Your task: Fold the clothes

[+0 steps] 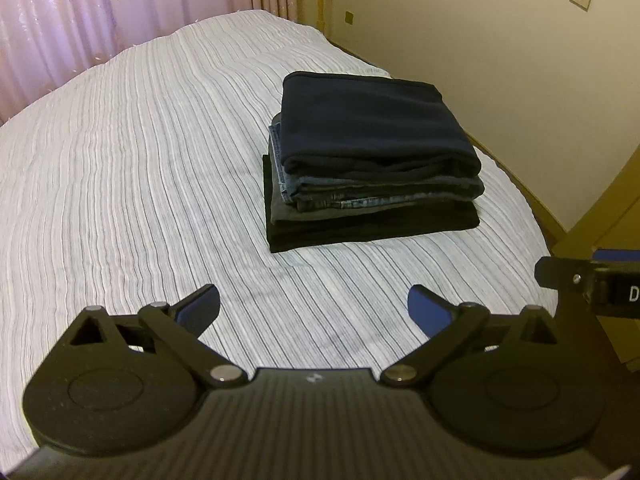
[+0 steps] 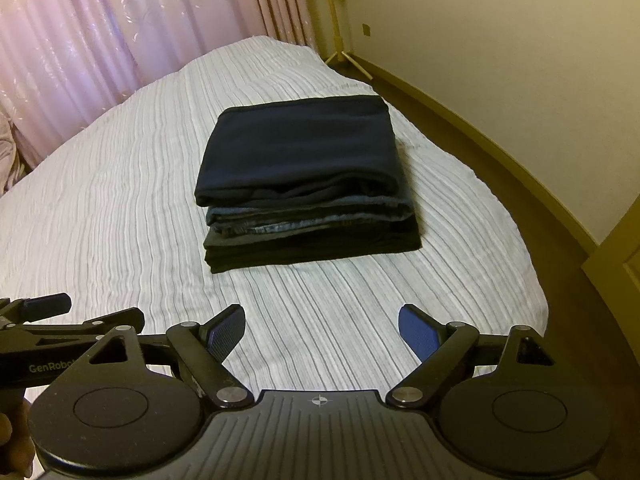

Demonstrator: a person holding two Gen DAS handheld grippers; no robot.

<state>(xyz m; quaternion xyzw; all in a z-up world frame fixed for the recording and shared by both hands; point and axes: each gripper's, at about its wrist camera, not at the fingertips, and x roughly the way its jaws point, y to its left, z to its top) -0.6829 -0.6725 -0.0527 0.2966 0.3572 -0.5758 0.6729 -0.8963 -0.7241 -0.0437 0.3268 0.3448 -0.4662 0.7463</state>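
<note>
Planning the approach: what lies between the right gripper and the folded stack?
Only bare striped bedspread between the right gripper and the folded clothes stack, per the right wrist view.

dim warm indoor light, soft shadows, sharp focus, fisheye-bent edges, dark corners

A stack of folded clothes [image 2: 308,184] lies on the bed [image 2: 120,208] ahead of me, nearer its right edge. My left hand-held gripper [image 1: 314,310] and right hand-held gripper [image 2: 322,330] hang side by side before it, over the near end. A curtain [image 2: 120,28] hangs behind the bed, a wall [image 2: 500,52] to its right.
</note>
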